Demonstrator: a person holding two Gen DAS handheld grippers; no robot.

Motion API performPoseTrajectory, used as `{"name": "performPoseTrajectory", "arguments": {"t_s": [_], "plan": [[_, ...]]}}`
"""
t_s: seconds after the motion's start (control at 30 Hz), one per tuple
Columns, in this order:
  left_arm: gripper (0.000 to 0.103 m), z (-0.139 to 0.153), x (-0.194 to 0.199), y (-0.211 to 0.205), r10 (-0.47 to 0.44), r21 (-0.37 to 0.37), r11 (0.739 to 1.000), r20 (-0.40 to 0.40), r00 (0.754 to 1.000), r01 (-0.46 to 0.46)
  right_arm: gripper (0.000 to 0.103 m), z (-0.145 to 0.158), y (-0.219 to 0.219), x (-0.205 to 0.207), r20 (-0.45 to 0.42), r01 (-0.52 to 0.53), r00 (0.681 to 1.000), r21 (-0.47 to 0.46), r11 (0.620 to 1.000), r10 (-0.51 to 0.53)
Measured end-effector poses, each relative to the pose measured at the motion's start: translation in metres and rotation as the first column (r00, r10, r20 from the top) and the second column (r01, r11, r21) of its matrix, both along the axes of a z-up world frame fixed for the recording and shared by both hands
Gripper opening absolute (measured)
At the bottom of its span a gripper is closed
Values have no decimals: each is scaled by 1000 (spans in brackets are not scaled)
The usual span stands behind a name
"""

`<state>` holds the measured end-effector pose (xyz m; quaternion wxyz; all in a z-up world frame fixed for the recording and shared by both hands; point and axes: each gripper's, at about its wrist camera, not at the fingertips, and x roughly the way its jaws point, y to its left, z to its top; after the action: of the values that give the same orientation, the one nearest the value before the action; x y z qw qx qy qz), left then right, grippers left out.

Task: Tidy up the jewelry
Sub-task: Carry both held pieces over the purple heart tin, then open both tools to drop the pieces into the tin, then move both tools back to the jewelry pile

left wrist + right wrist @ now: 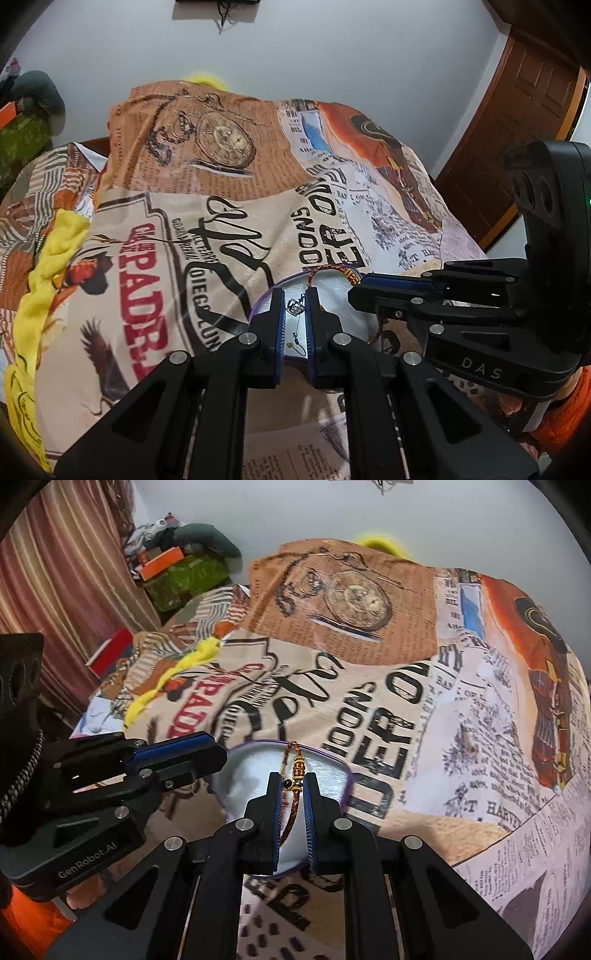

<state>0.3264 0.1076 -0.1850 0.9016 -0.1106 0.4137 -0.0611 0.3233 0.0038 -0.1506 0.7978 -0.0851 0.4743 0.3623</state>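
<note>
A silver tray with a purple rim (pixel 341 301) (pixel 328 779) lies on the printed cloth. My left gripper (pixel 296 308) is shut on a small silver crown pendant (pixel 295 306) whose thin chain (pixel 300 338) hangs over the tray. My right gripper (pixel 291 786) is shut on a red-brown braided bracelet with gold beads (pixel 297 768) above the tray. The bracelet also shows in the left wrist view (pixel 328 271), looping over the tray's far rim. Each gripper shows in the other's view, the right gripper (pixel 354 291) to the right and the left gripper (pixel 218 753) to the left.
A printed newspaper-style cloth (pixel 221 206) (pixel 461 720) covers the surface. A yellow fabric strip (pixel 48 258) (pixel 173 675) runs along its left side. Boxes and clothes (pixel 177 568) are piled at the back left by a curtain (pixel 66 583). A wooden door (pixel 517 122) stands at the right.
</note>
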Motion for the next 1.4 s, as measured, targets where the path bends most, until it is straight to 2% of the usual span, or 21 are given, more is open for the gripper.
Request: {"name": "performPoseTrajectory", "arguments": {"t_s": [0.2,0.37,0.4,0.47,0.5,0.57,0.73,0.87,1.07,1.23,1.4], "plan": [[9,-7,8,-10,-21,4,1000,-40,999,22,10,-3,-6,2,-14,-23,1000,-17,1000,23],[10,-1,7,-7,-1,-1,1000,-48,999,1,12,-3,-4,-4,-32,-49,998,-36,998,47],[11,2,5,-5,6,3,1000,-43,999,-6,14,-1,-4,-5,-27,-49,998,-43,998,48],[13,9,0,-3,21,14,1000,-31,999,-21,26,2,-4,-7,-12,-43,999,-51,998,43],[15,13,-3,-1,28,21,999,-23,999,-28,29,5,-5,-8,-2,-37,999,-49,998,37],[25,23,-12,1,44,41,998,0,999,-44,37,12,-7,-11,21,-24,999,-44,999,25],[31,43,-33,5,62,73,995,42,997,-65,37,35,-15,-24,85,3,996,-36,999,0],[42,58,-53,4,75,76,994,75,994,-81,37,58,-25,-41,134,25,991,-10,1000,-23],[44,73,-87,-3,77,95,992,108,991,-87,37,82,-43,-70,175,48,983,39,998,-54],[50,77,-113,-12,66,90,993,119,991,-77,37,87,-60,-92,191,79,977,57,995,-89],[51,67,-133,-22,70,78,994,89,994,-77,38,78,-80,-113,184,112,976,57,992,-120]]}}
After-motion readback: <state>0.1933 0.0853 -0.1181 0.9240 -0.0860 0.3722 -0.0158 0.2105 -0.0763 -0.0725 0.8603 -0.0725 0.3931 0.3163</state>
